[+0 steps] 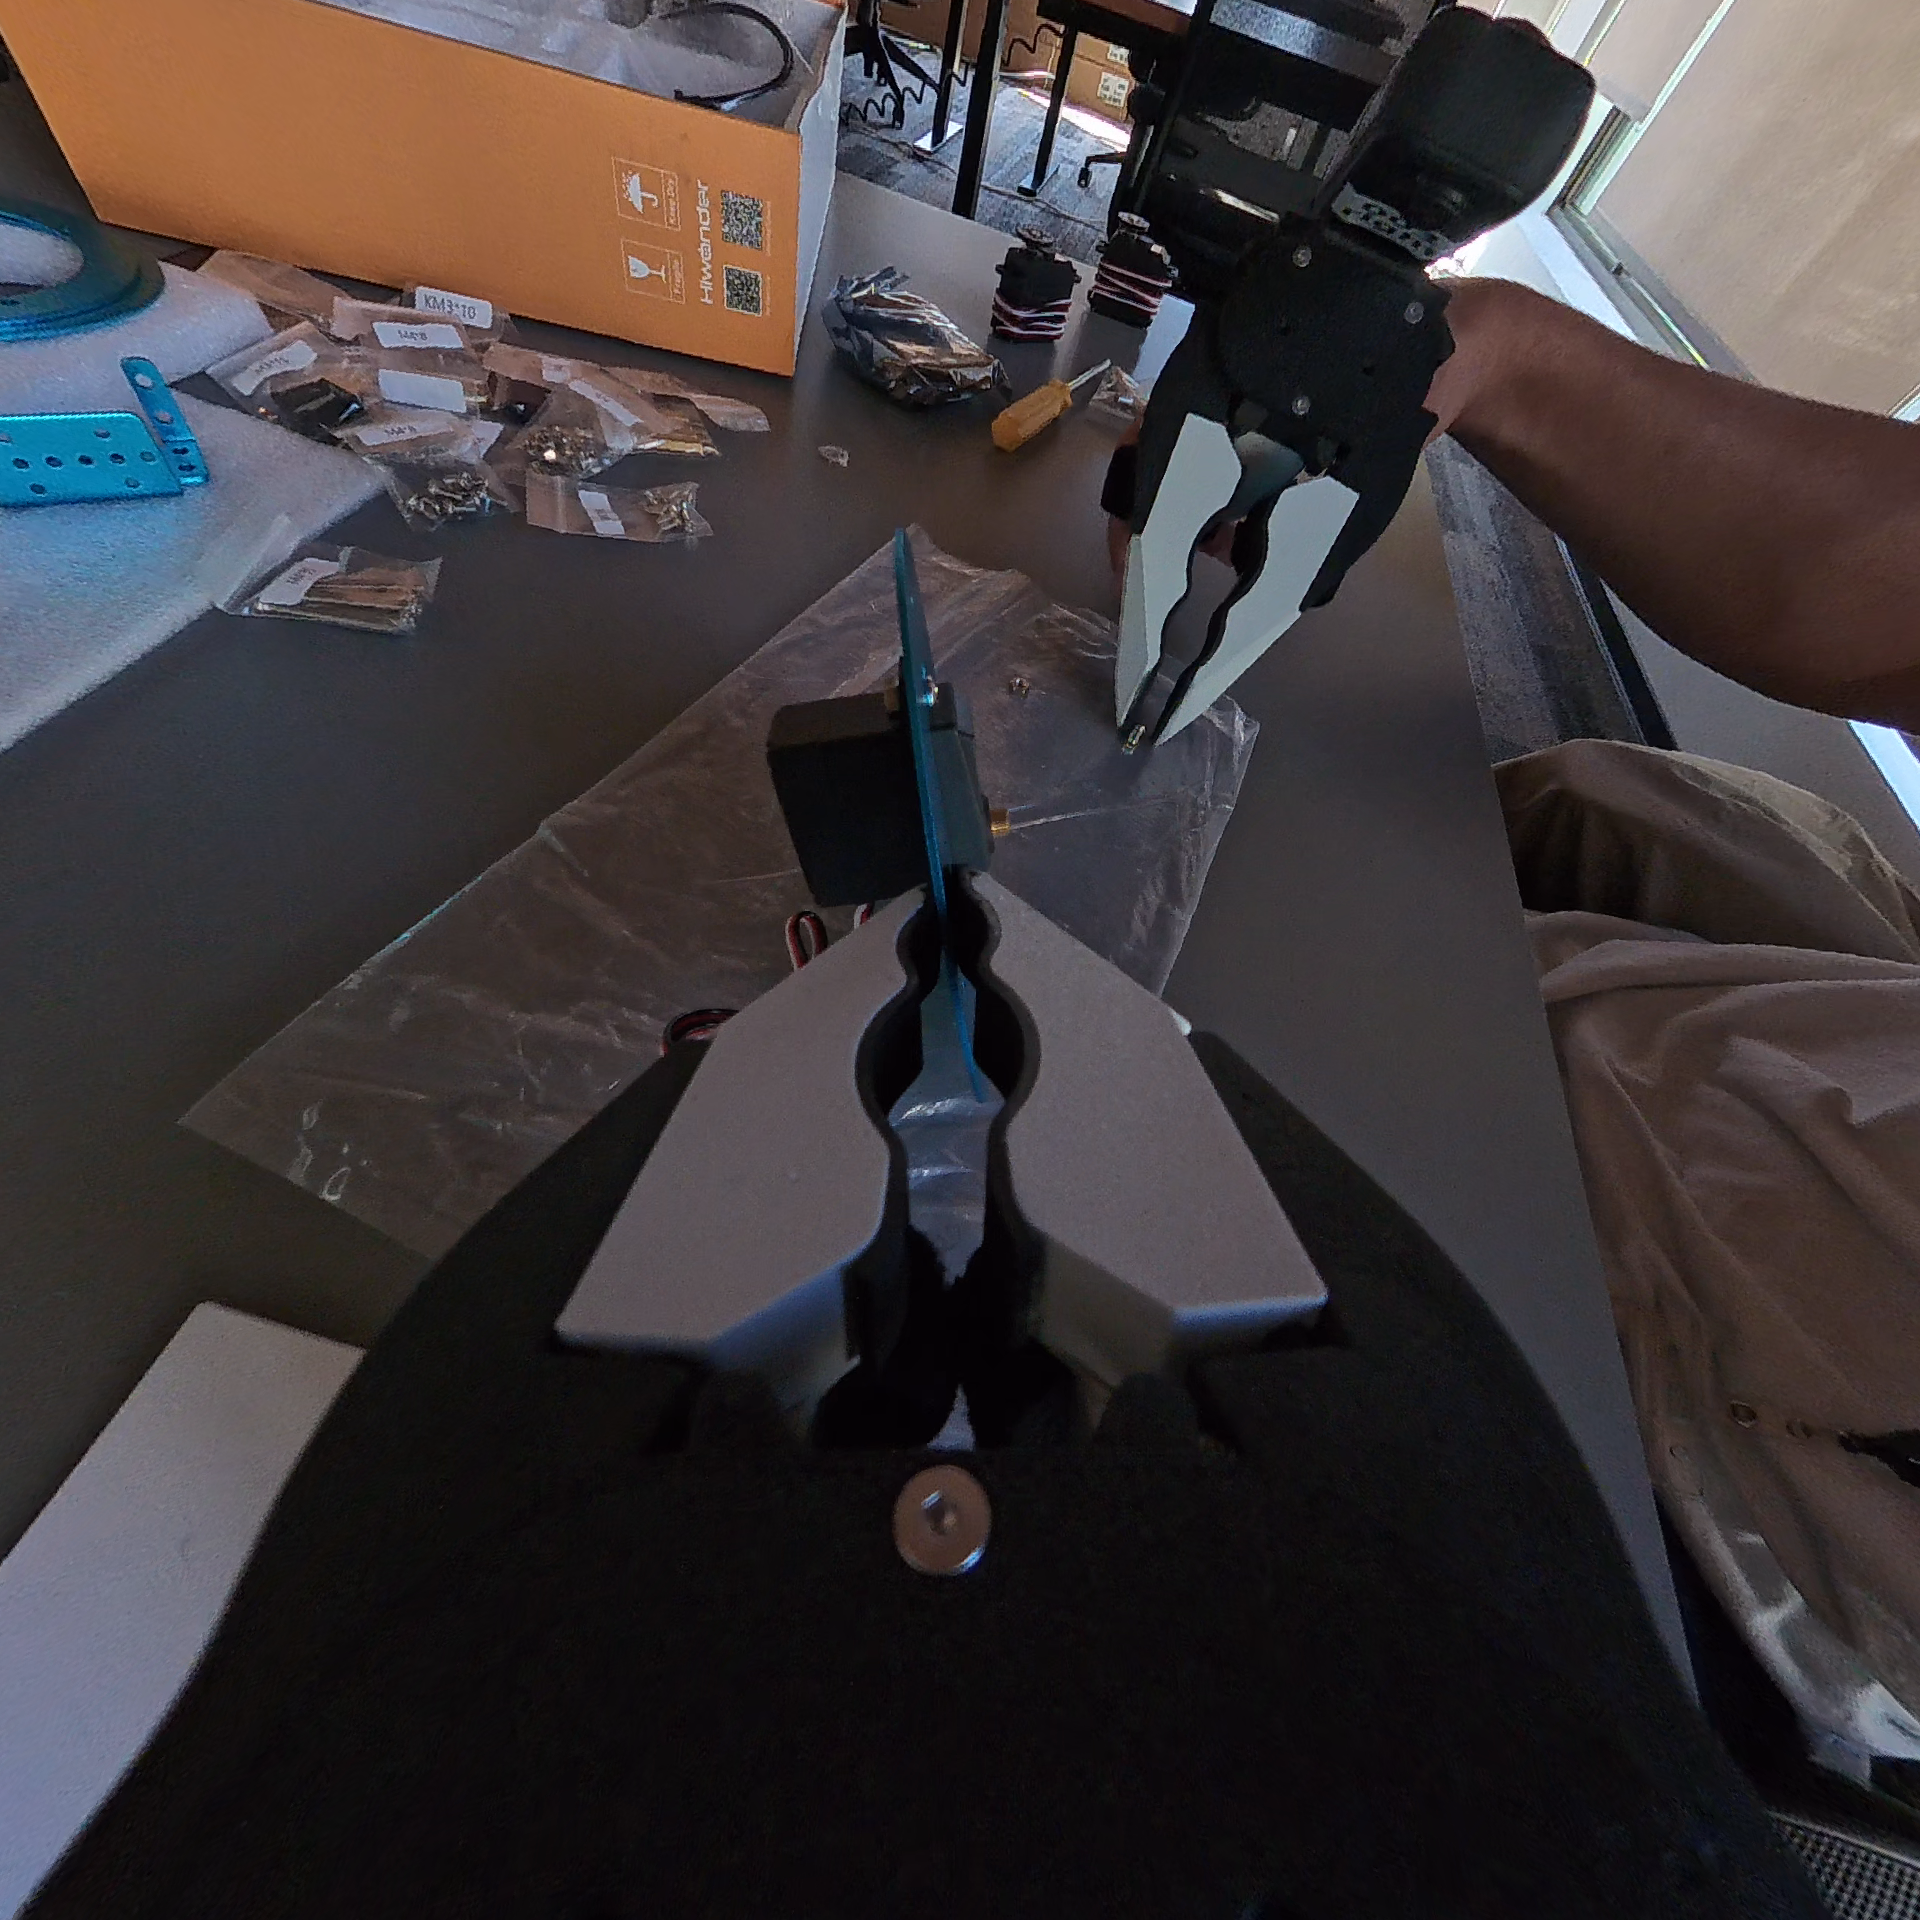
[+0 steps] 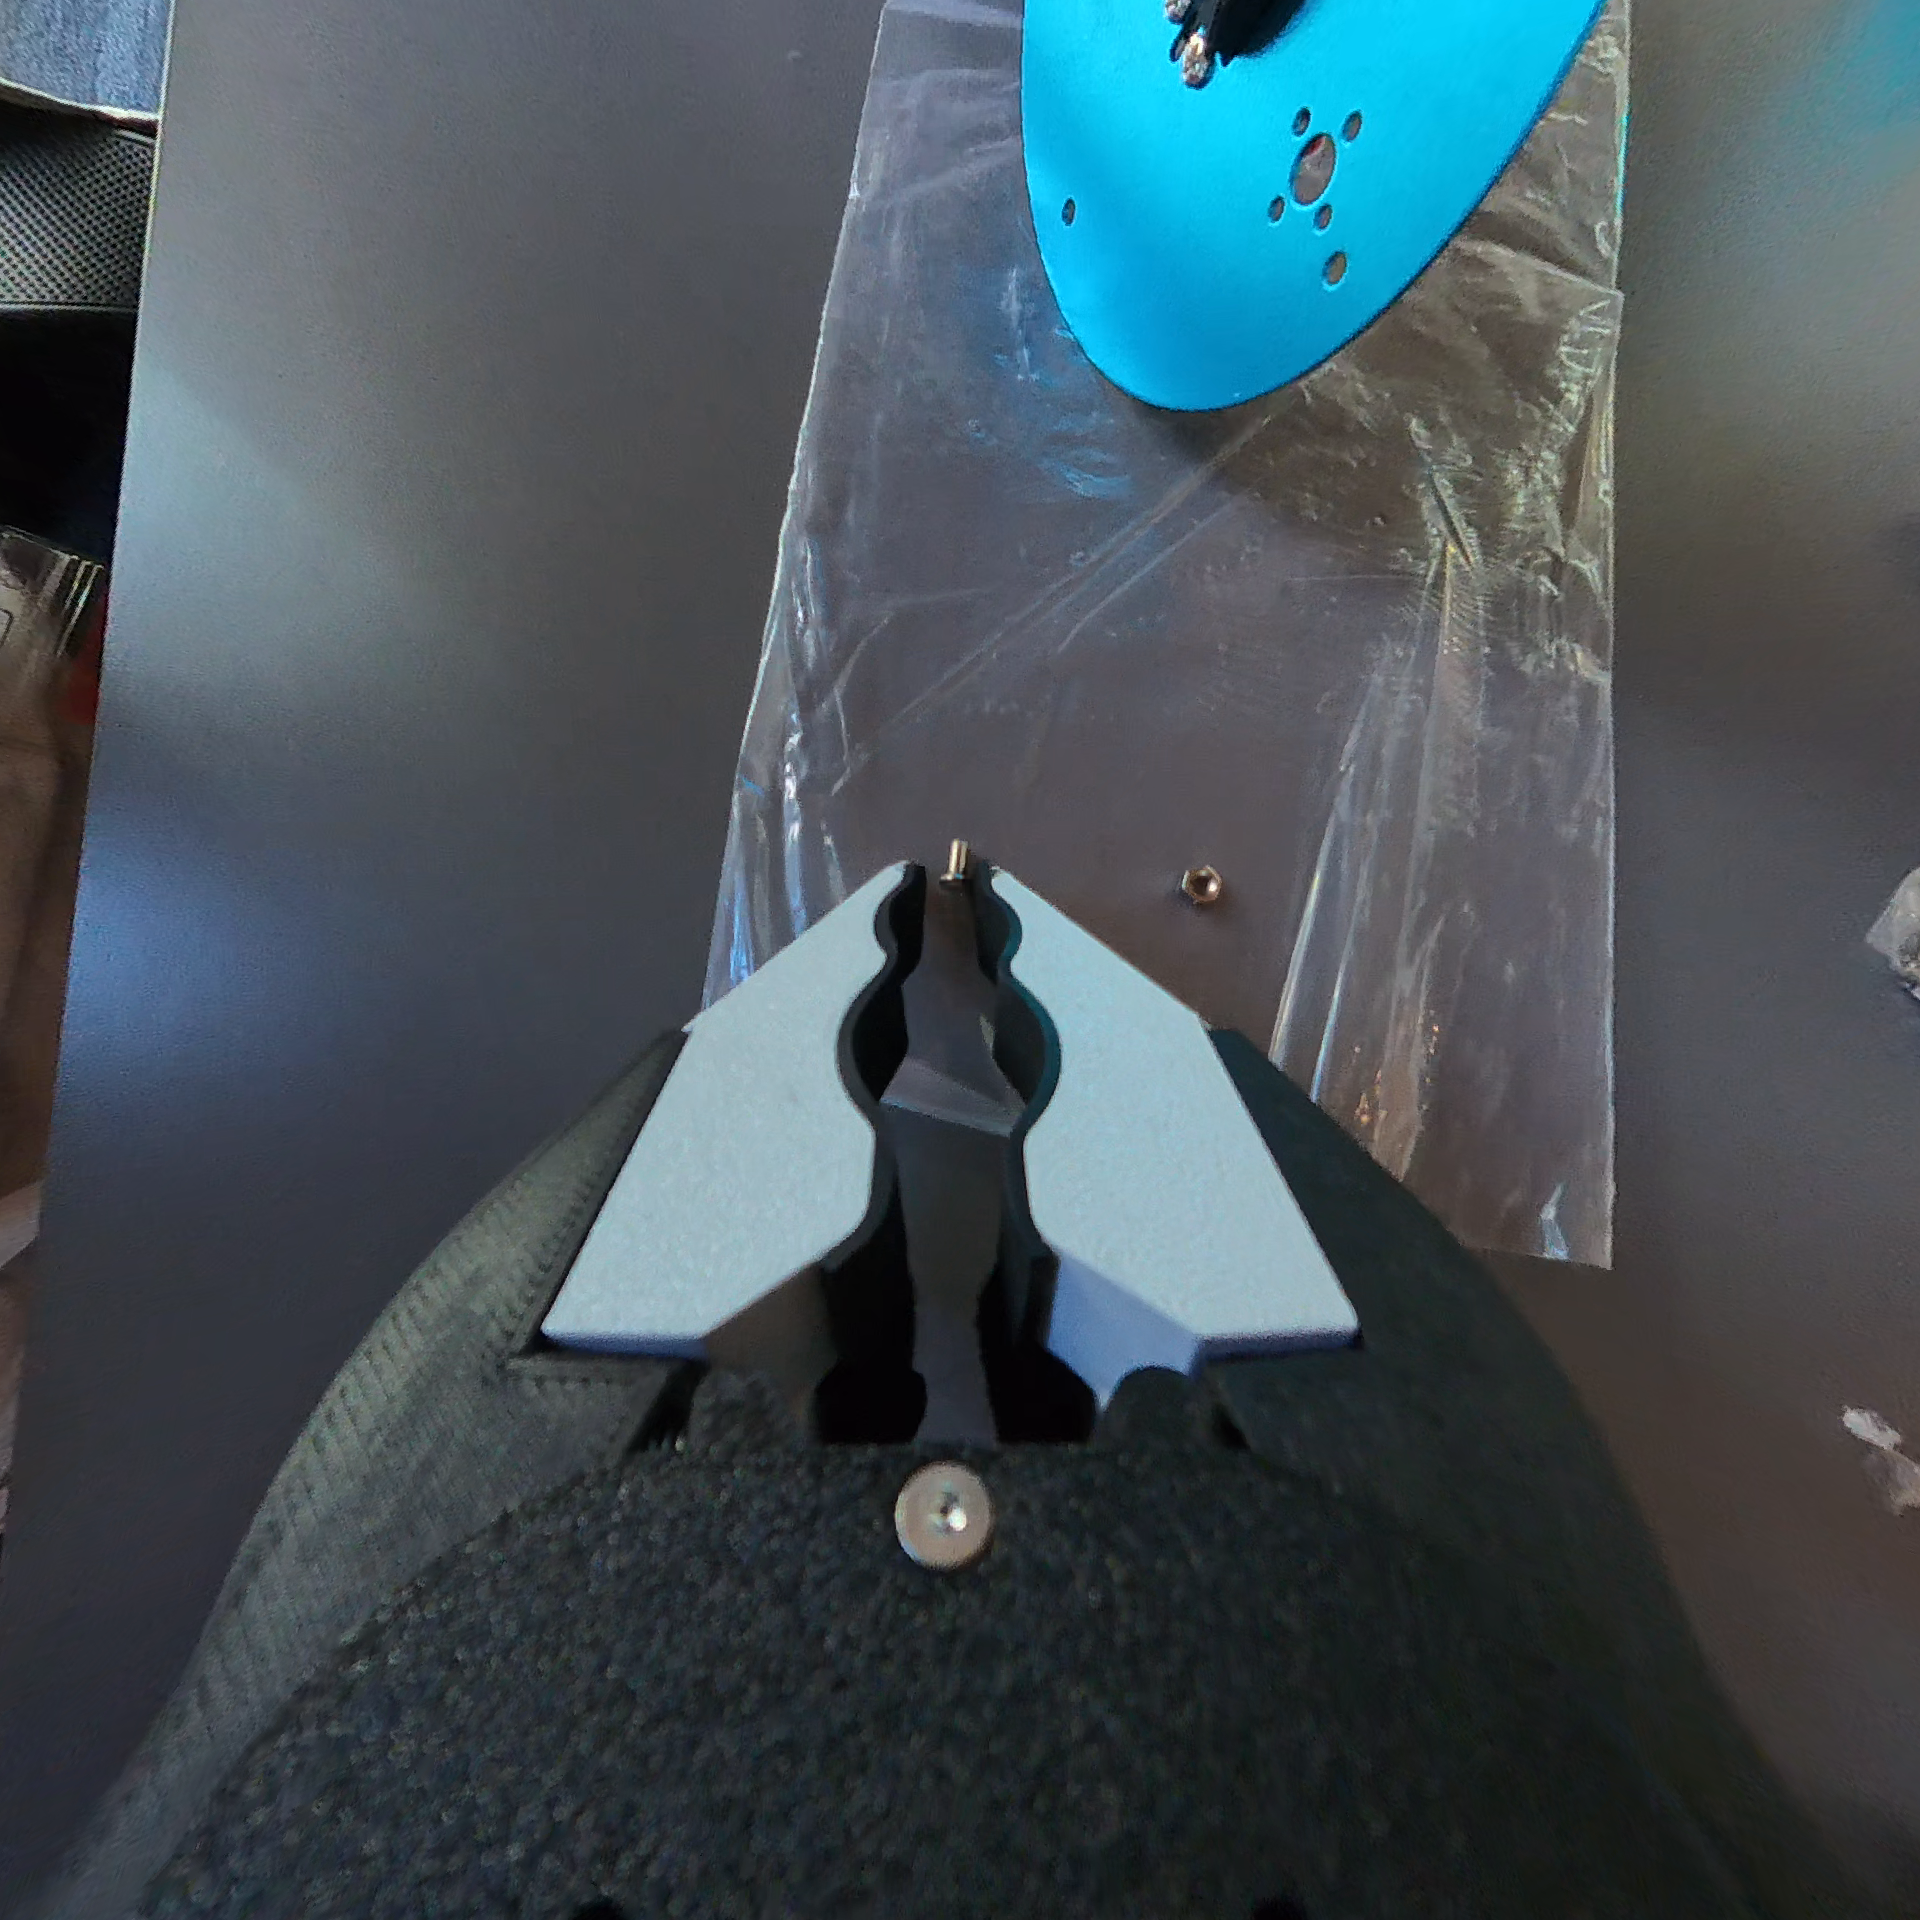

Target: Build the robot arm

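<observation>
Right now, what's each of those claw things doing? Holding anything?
Left gripper: shut on the blue plate, which has a black servo fixed to it.
Right gripper: shut on a small screw over the plastic bag.

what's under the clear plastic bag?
Only the dark grey tabletop shows through the clear plastic bag. A small screw at the right gripper tips and a small hex nut lie on top. The part beneath the gripper is hidden.
</observation>
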